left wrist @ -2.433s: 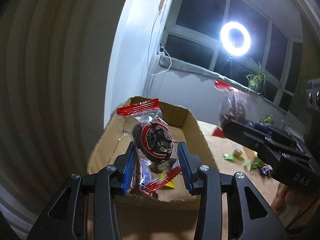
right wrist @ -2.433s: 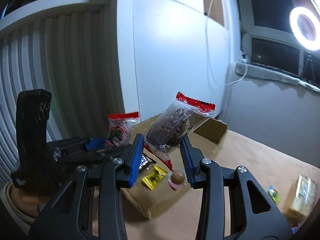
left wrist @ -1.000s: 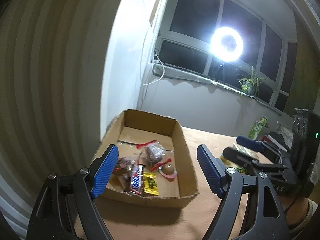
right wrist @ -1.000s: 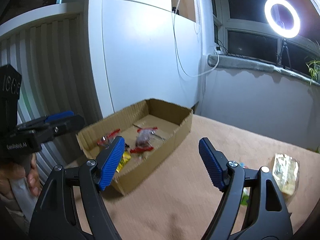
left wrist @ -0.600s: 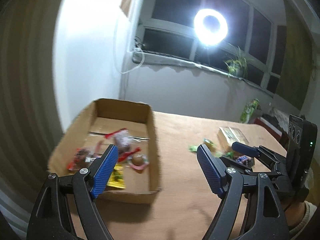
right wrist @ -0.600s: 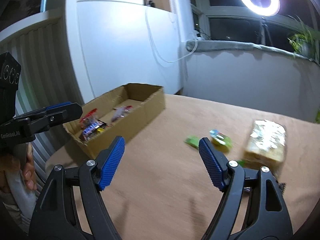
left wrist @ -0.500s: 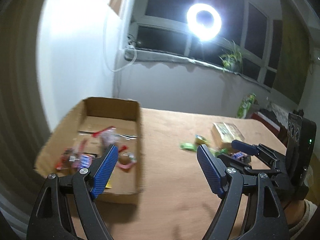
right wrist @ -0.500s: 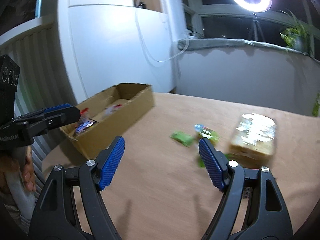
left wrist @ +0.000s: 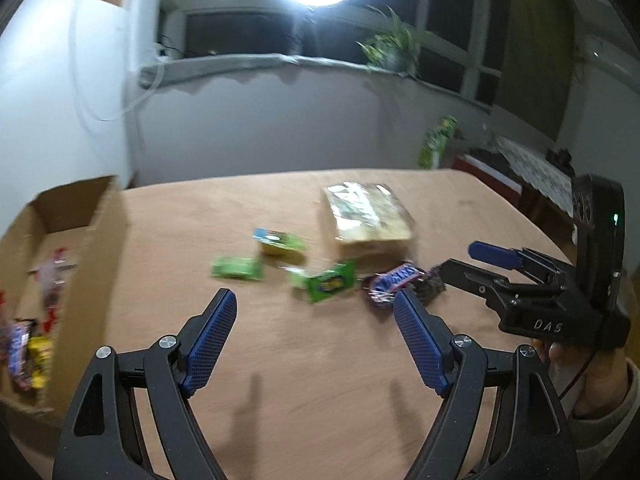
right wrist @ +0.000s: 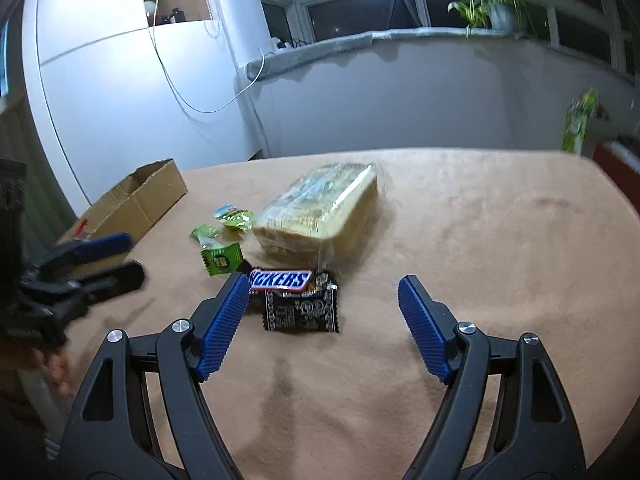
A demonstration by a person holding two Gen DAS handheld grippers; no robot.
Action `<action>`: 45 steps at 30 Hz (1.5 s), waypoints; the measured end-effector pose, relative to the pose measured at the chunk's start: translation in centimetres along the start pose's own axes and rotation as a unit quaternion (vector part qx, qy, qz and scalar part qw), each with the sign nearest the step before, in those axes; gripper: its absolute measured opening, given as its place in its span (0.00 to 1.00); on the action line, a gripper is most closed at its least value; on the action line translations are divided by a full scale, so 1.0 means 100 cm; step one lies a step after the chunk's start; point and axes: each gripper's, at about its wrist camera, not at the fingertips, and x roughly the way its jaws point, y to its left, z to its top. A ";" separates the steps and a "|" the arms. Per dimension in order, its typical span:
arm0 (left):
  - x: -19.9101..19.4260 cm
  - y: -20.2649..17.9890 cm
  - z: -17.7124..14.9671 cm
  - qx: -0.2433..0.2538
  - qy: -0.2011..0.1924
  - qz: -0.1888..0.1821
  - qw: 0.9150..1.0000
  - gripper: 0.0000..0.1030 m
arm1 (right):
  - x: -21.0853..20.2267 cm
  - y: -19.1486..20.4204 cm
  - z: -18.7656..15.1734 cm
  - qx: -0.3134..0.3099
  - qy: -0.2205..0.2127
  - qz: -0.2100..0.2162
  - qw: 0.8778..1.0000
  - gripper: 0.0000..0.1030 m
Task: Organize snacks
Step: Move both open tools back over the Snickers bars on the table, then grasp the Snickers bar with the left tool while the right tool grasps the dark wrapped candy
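Loose snacks lie mid-table. In the right wrist view a Snickers bar (right wrist: 280, 281) and a black packet (right wrist: 301, 312) lie just ahead of my open, empty right gripper (right wrist: 320, 316), near its left finger. Behind them are green packets (right wrist: 221, 259) and a large clear-wrapped pack (right wrist: 320, 208). In the left wrist view my left gripper (left wrist: 314, 336) is open and empty above the table, short of the green packets (left wrist: 328, 282) and the Snickers bar (left wrist: 394, 278). The cardboard box (left wrist: 100, 248) holds several snacks at far left.
The table (right wrist: 480, 240) has a rounded edge at right. A green carton (right wrist: 576, 120) stands beyond it. The right gripper shows at the right of the left wrist view (left wrist: 500, 264). A wall and a window sill run behind the table.
Both grippers let go of their red-sealed packets into the box, opened, and swung right from the box toward the loose snacks mid-table.
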 end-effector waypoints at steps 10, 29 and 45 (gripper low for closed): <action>0.031 -0.018 -0.007 0.008 0.054 -0.047 0.997 0.79 | 0.025 0.003 -0.006 0.002 0.063 0.061 0.996 0.77; 0.057 -0.036 -0.001 0.030 0.099 -0.077 0.992 0.79 | 0.033 0.005 -0.005 -0.002 0.067 0.049 0.997 0.17; 0.096 -0.058 0.020 0.063 0.132 -0.054 0.988 0.79 | 0.015 -0.032 -0.006 0.099 0.009 0.076 0.992 0.11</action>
